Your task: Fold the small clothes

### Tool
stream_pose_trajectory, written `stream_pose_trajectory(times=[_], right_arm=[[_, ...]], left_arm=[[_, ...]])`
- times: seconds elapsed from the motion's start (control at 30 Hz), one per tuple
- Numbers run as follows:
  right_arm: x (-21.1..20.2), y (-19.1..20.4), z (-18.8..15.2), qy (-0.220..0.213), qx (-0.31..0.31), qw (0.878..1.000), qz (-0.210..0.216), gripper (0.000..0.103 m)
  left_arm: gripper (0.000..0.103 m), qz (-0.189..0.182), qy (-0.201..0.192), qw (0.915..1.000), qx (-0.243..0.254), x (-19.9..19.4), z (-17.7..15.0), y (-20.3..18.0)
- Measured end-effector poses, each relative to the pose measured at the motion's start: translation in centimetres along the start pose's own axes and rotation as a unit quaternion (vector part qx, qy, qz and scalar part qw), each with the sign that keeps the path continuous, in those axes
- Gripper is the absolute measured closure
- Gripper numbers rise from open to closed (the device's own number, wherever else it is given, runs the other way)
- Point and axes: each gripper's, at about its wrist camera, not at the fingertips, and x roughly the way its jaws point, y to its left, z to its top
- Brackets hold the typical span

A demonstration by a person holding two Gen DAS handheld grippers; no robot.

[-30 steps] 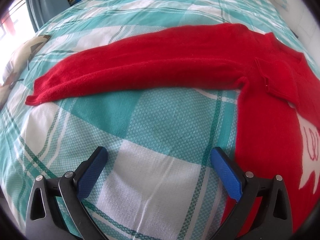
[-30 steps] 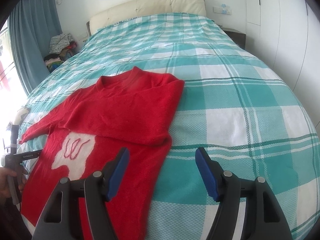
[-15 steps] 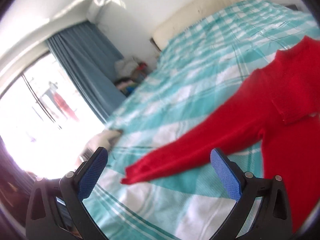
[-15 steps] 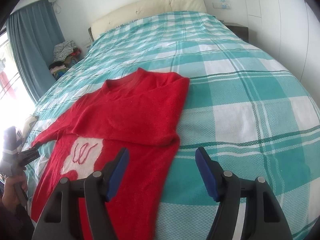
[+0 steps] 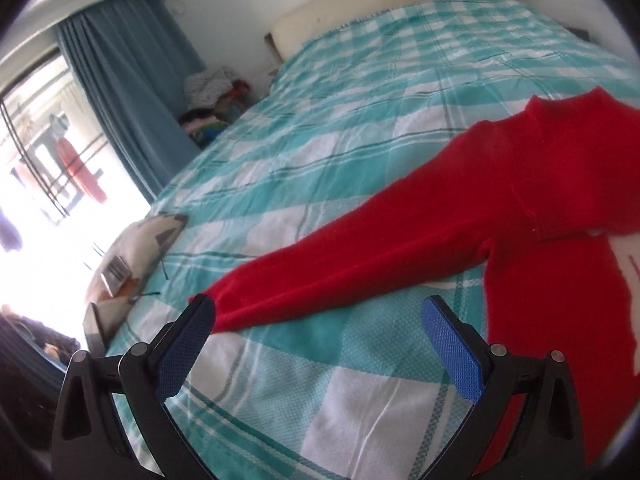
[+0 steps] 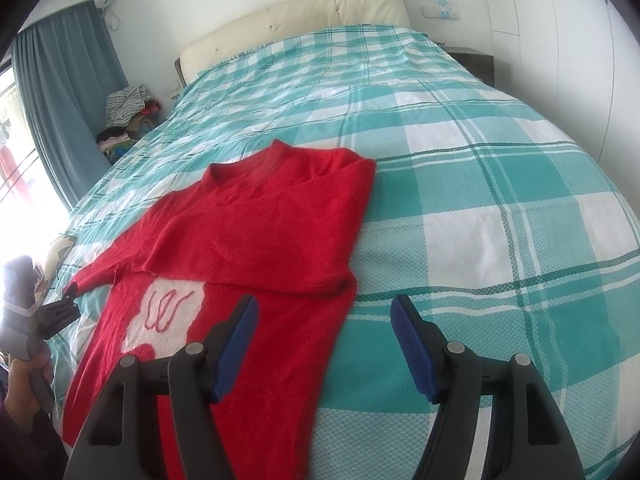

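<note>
A red sweater with a white patch lies flat on the teal plaid bed. Its right sleeve is folded across the chest; its left sleeve stretches out toward the bed's left edge. My left gripper is open and empty, hovering just before the sleeve's cuff, which lies by the left fingertip. It also shows in the right wrist view, held by a hand. My right gripper is open and empty above the sweater's lower right side.
A patterned cushion lies at the bed's left edge near the cuff. A pile of clothes sits beside the blue curtain. The cream headboard is at the far end. A white wall and cabinets stand to the right.
My left gripper has tilted up and swung left, from looking down at the sleeve to facing its cuff. My right gripper has moved slightly closer to the sweater. Both stay open.
</note>
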Motion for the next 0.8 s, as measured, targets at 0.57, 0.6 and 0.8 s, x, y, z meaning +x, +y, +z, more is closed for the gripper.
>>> stream_pose_trajectory(times=[0.57, 0.6, 0.8], right_arm=[[-0.1, -0.8, 0.3, -0.001, 0.022, 1.000, 0.009, 0.035], [0.0, -0.7, 0.3, 0.000, 0.019, 1.000, 0.008, 0.035], [0.7, -0.2, -0.2, 0.013, 0.009, 1.000, 0.000, 0.035]], left_arm=[[0.001, -0.221, 0.152, 0.9102, -0.315, 12.8, -1.5, 23.3], [0.001, -0.219, 0.163, 0.9039, -0.330, 13.9, -2.3, 24.2], [0.021, -0.227, 0.200, 0.8943, -0.330, 17.8, -4.4, 23.9]])
